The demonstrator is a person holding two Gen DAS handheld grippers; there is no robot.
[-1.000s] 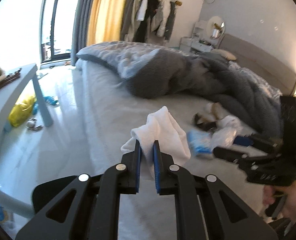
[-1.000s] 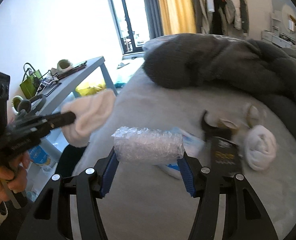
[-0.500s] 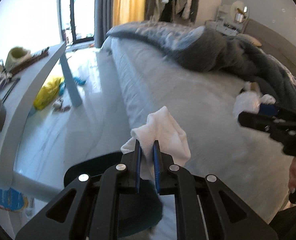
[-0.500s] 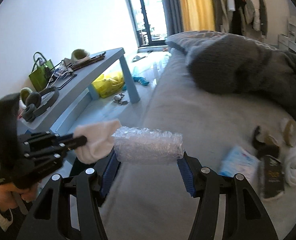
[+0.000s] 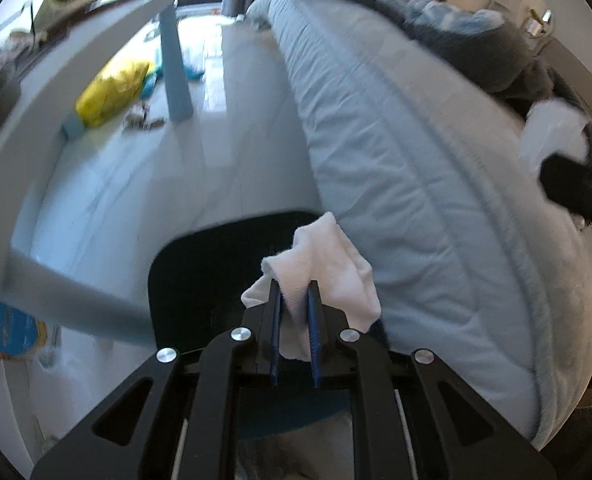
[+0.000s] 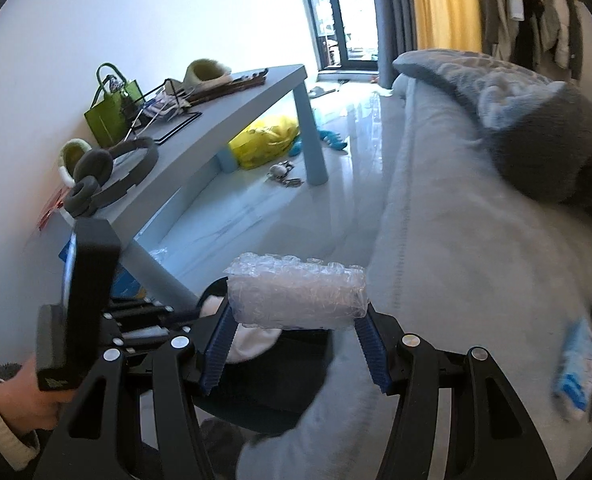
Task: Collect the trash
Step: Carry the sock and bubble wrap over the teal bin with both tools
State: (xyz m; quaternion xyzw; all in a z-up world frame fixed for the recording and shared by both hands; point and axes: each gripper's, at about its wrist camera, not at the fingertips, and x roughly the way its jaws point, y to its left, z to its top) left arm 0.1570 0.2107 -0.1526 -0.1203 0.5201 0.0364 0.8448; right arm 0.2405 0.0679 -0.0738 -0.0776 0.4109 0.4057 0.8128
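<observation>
My left gripper [image 5: 294, 292] is shut on a white crumpled cloth [image 5: 324, 264] and holds it over the black bin [image 5: 199, 272] on the floor beside the bed. My right gripper [image 6: 296, 320] is shut on a roll of clear bubble wrap [image 6: 298, 295] and holds it above the same black bin [image 6: 271, 376]. In the right wrist view the left gripper [image 6: 191, 314] is at lower left with the white cloth [image 6: 251, 336] over the bin. A blue-and-white packet [image 6: 580, 372] lies on the bed at the right edge.
A grey-blue low table [image 6: 223, 112] stands left with headphones [image 6: 103, 176], a green bag [image 6: 111, 108] and clutter. A yellow bag [image 5: 111, 92] and small items lie on the floor under it. The bed [image 5: 416, 184] with a grey blanket [image 6: 548, 140] fills the right.
Both grippers have swung left and down off the bed toward the floor. The black bin has come under them. Each still holds its item.
</observation>
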